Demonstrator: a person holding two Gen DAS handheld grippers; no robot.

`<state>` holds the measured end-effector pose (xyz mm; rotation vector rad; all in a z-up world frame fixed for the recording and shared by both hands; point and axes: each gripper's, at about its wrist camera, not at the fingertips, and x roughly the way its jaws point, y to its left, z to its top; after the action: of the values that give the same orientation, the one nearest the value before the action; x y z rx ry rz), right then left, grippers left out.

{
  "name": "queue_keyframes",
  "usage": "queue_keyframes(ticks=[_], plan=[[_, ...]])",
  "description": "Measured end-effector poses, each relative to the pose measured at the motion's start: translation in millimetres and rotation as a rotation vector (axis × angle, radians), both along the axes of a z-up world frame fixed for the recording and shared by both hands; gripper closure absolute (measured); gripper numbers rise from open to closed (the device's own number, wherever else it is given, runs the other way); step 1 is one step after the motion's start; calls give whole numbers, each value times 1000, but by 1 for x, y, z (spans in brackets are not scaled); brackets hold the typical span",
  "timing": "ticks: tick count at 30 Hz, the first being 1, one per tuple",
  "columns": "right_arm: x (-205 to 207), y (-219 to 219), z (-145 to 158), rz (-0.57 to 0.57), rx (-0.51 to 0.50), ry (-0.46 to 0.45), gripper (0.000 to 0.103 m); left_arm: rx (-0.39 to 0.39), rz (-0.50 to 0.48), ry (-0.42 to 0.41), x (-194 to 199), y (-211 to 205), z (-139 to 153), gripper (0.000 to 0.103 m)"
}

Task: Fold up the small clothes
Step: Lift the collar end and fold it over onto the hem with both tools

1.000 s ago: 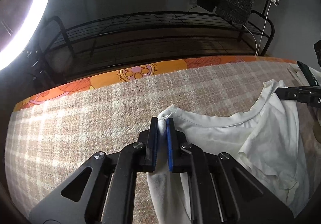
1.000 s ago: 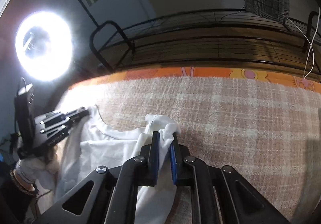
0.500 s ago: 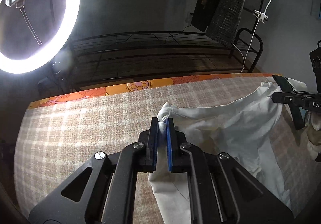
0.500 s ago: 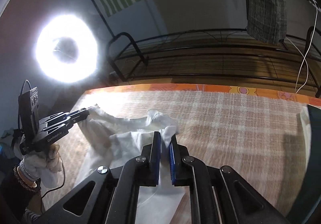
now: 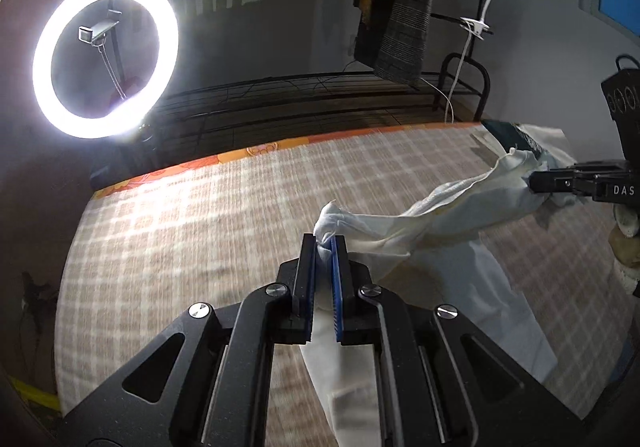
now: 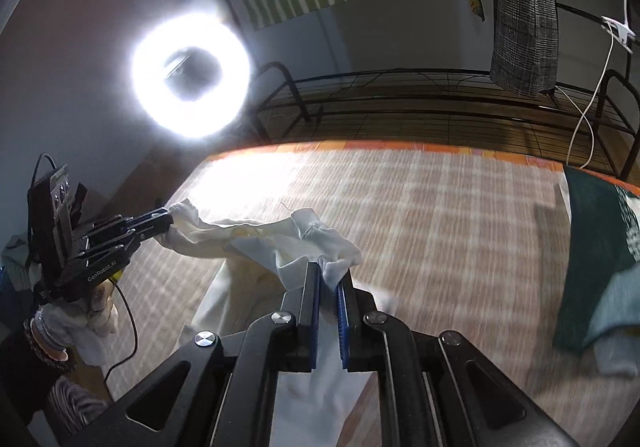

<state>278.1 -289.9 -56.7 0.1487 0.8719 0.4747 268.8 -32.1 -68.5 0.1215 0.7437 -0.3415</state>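
Though blurred, probably garment (image 5: 436, 223) in fingers (image 5: 309, 259)

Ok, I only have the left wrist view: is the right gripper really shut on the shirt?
Observer: Yes, the right gripper has its pads clamped on a bunched corner of the shirt.
Operator: Anything lying further right on the bed?
Observer: A dark green cloth lies on the bed, over a light blue cloth.
Operator: What's behind my left gripper?
Observer: A white-gloved left hand holds the left gripper from below.
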Motion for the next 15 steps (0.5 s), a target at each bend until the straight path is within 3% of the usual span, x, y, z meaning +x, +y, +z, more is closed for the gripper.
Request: queue_keyframes(ticks=[8, 15], plan=[[-72, 6, -33, 29, -49, 21, 98, 39, -30, 42, -72, 1, -35, 98], [-114, 8, -54, 45, -100, 9, 98, 83, -34, 57, -111, 8, -56, 98]])
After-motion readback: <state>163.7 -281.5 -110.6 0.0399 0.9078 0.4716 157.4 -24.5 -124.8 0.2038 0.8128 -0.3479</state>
